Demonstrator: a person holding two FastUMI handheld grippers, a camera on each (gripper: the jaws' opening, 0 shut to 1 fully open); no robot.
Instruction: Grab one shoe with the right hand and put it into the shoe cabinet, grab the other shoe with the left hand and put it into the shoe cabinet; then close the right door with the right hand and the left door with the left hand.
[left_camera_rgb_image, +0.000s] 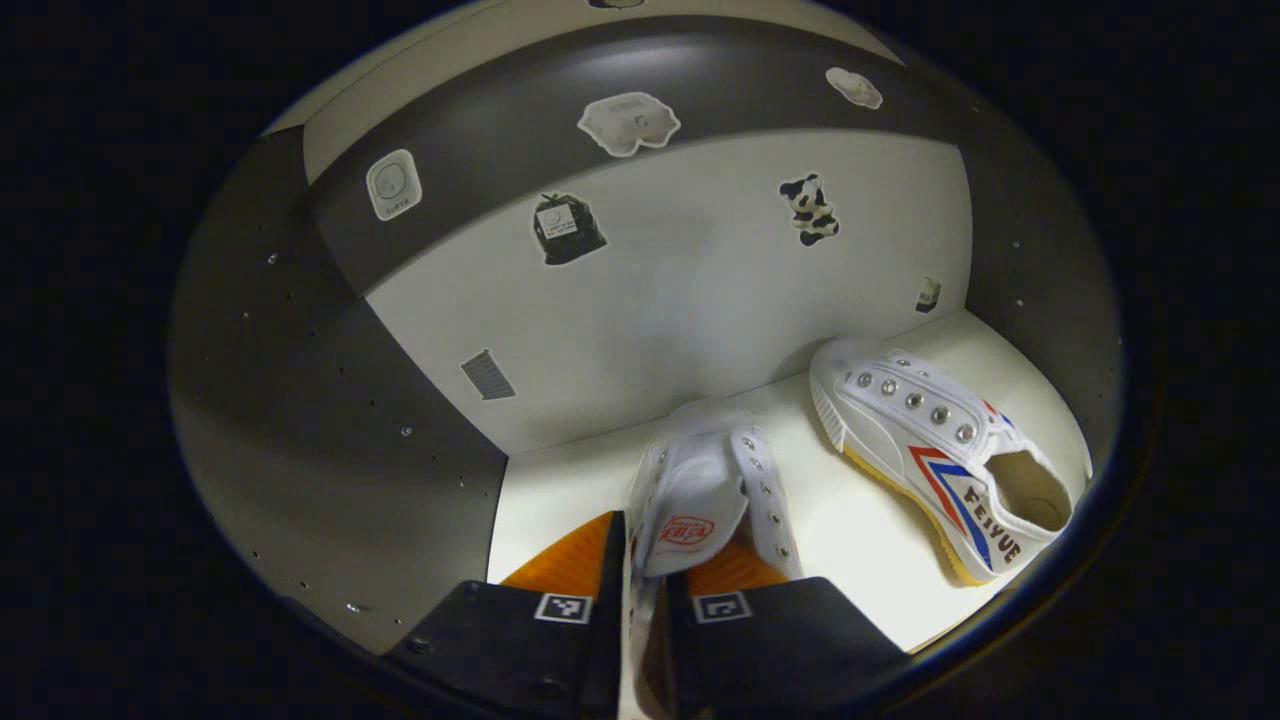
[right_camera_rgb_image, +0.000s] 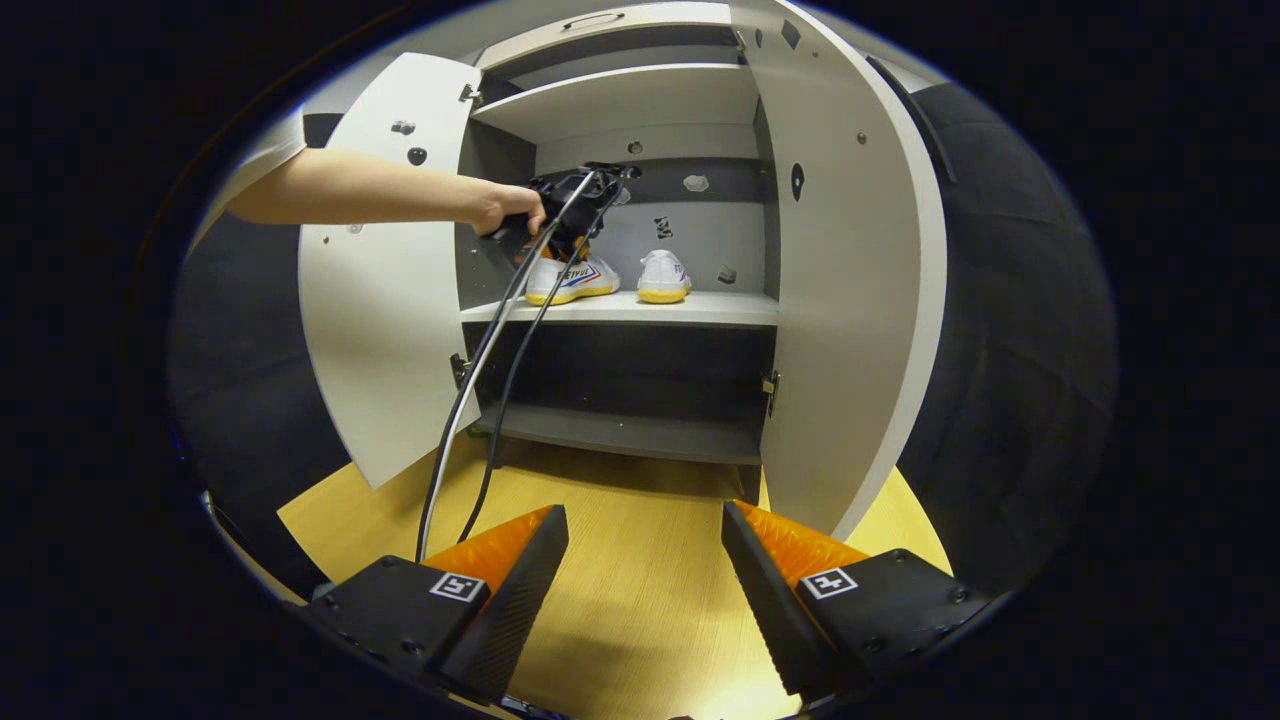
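In the left gripper view, my left gripper (left_camera_rgb_image: 645, 560) is inside the shoe cabinet, shut on the back of a white canvas shoe (left_camera_rgb_image: 700, 480) that rests on the white shelf (left_camera_rgb_image: 850, 560). The second white shoe (left_camera_rgb_image: 930, 450), with red and blue stripes, lies to its right on the same shelf, toe toward the back wall. In the right gripper view, my right gripper (right_camera_rgb_image: 643, 515) is open, nothing between its fingers, low in front of the cabinet. Both shoes (right_camera_rgb_image: 572, 277) (right_camera_rgb_image: 664, 275) stand on the middle shelf (right_camera_rgb_image: 700, 308). A hand (right_camera_rgb_image: 505, 208) holds the left gripper (right_camera_rgb_image: 565, 245) at the left shoe.
Both cabinet doors stand wide open: the left door (right_camera_rgb_image: 385, 280) and the right door (right_camera_rgb_image: 840, 280). Two cables (right_camera_rgb_image: 480, 380) hang from the left gripper across the opening. Wooden floor (right_camera_rgb_image: 640, 600) lies in front. Stickers dot the cabinet's back wall (left_camera_rgb_image: 700, 290).
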